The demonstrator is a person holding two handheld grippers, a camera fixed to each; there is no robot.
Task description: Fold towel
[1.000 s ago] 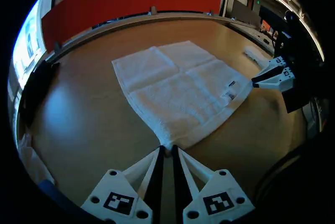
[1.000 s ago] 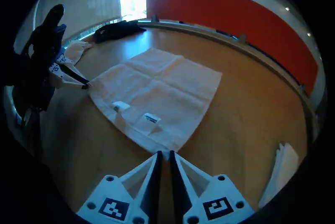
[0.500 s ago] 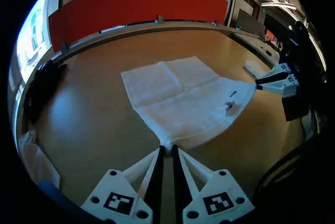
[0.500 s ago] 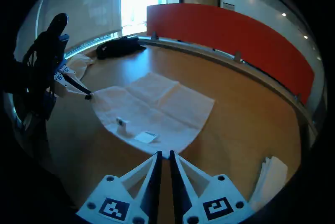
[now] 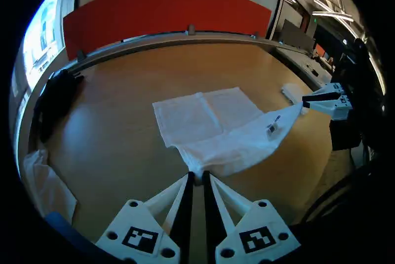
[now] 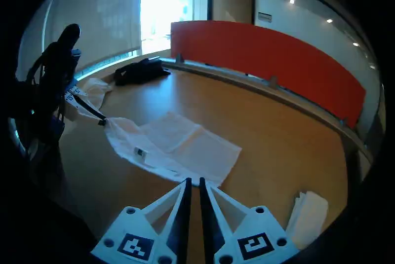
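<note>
**Item 1: towel** (image 5: 212, 121). White, square, creased into quarters. Its far half lies flat on the table (image 5: 123, 131). The near edge is off the surface and sags between your two grippers. Two small tags (image 5: 271, 127) sit near the corner on your right side. In the right gripper view the towel (image 6: 182, 143) spreads left of centre, and one tag (image 6: 140, 152) shows on the raised part.

**Item 2: left gripper** (image 5: 197, 177). Your fingers are clenched with only a thin gap, and a near corner of the towel is pinched at the tips. In the right gripper view it shows at the far left (image 6: 101, 120), gripping that corner above the table.

**Item 3: right gripper** (image 6: 194, 182). Your fingers are drawn together on the other near corner, and the towel edge meets the tips. In the left gripper view it appears at the right (image 5: 303, 103), with the corner drawn up into a point.

**Item 4: surroundings.**
- The table is wooden with a curved edge.
- A red partition (image 5: 168, 12) stands along its far side.
- A black bag (image 5: 57, 98) lies near the rim, well apart from the towel.
- A loose white cloth (image 5: 44, 190) lies at the table edge on your left.
- A folded white stack (image 6: 306, 217) lies on your right.
</note>
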